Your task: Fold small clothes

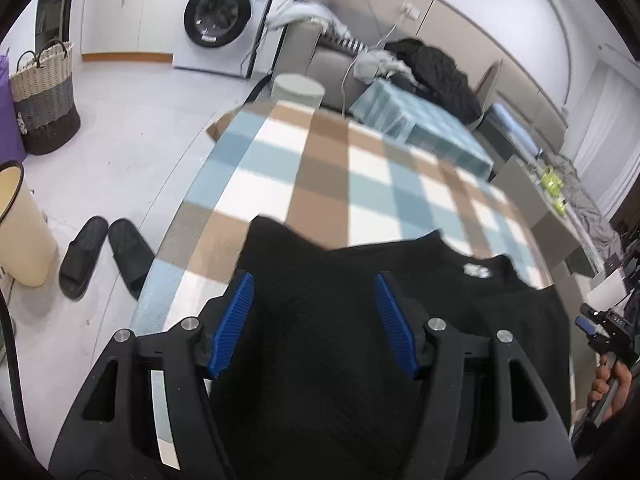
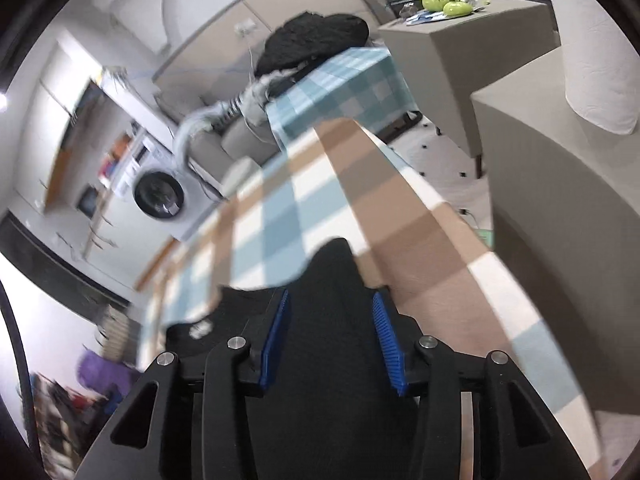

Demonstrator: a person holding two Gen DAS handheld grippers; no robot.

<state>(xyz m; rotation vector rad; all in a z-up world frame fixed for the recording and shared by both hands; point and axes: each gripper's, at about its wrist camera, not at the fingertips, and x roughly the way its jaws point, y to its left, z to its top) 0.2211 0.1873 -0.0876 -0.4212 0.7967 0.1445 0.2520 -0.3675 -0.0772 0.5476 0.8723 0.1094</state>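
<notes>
A black garment [image 1: 320, 280] lies spread on the table under a brown, blue and white checked cloth [image 1: 328, 168]; its white neck label [image 1: 476, 270] faces up. In the left wrist view my left gripper [image 1: 314, 286] hovers over the garment's left part, blue pads [image 1: 236, 320] wide apart and pressing on nothing. My right gripper [image 1: 592, 326] shows at the right edge, held by a hand [image 1: 612, 388]. In the right wrist view my right gripper [image 2: 330, 304] stands open above the black garment [image 2: 332, 272], whose label [image 2: 200, 328] lies to the left.
Left of the table, on the floor, are black slippers [image 1: 104, 252], a beige bin [image 1: 20, 224] and a woven basket [image 1: 44, 96]. A washing machine [image 1: 224, 16] stands at the back. Behind the table is a teal checked cloth [image 1: 424, 128] and a sofa with clothes [image 1: 432, 68]. A grey cabinet [image 2: 560, 208] flanks the right.
</notes>
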